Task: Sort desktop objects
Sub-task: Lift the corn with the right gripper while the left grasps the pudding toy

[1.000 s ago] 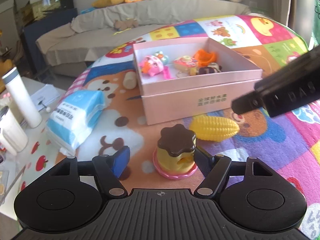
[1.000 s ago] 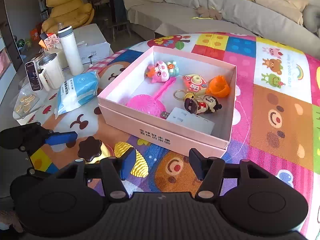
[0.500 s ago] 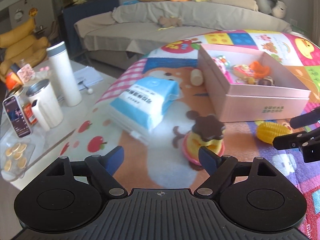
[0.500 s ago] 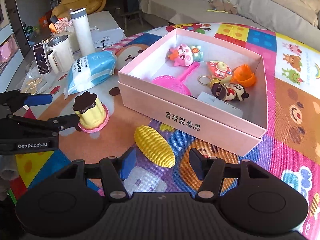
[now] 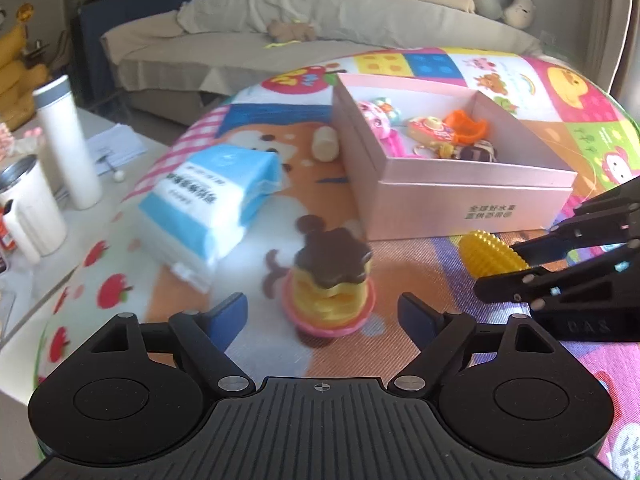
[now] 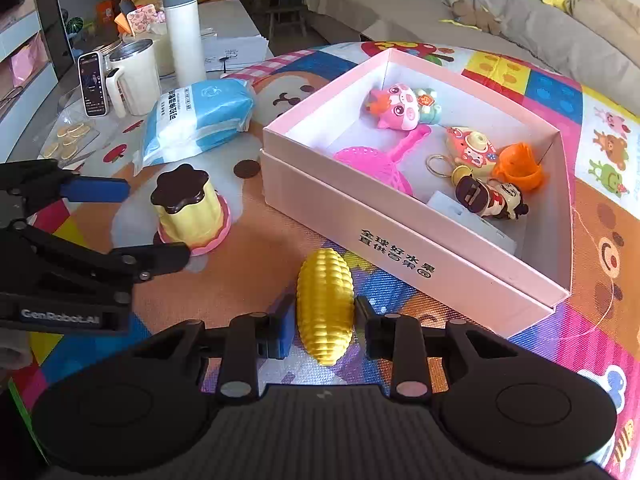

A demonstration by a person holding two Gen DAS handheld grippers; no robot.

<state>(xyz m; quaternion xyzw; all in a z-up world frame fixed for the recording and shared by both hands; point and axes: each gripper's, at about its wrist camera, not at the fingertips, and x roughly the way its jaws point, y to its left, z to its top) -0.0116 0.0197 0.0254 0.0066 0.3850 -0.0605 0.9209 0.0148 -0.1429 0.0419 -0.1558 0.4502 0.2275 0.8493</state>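
The right gripper (image 6: 325,316) has just been closing, and its two fingers now sit tight against the sides of the yellow toy corn cob (image 6: 325,308), which lies on the colourful play mat (image 6: 240,280) just in front of the pink box (image 6: 400,248). The left gripper (image 5: 322,314) stands about half open after narrowing a little, with nothing gripped; the toy pudding (image 5: 330,280), yellow with a dark brown top on a pink saucer, stands on the mat between and slightly ahead of its blue fingertips (image 5: 228,314), apart from both. In the left wrist view the pudding is blurred, so whether its saucer brushes a pad I cannot tell.

The box's front wall carries two lines of printed Chinese characters. Inside it lie a pink cat-like figure (image 6: 396,110), a pink scoop (image 6: 376,160), a keyring charm (image 6: 470,148), an orange piece (image 6: 518,166), a small doll (image 6: 490,198) and a white card (image 6: 472,224). The side of the left gripper's body reads "GenRobot.AI" in the right wrist view; the right gripper's body shows "DAS" in the left wrist view.

A blue-and-white tissue pack (image 6: 196,120) with Chinese print lies left of the box. On the white side table (image 6: 232,24) stand a white flask (image 6: 184,36), a mug (image 6: 134,76) and a phone (image 6: 93,84).
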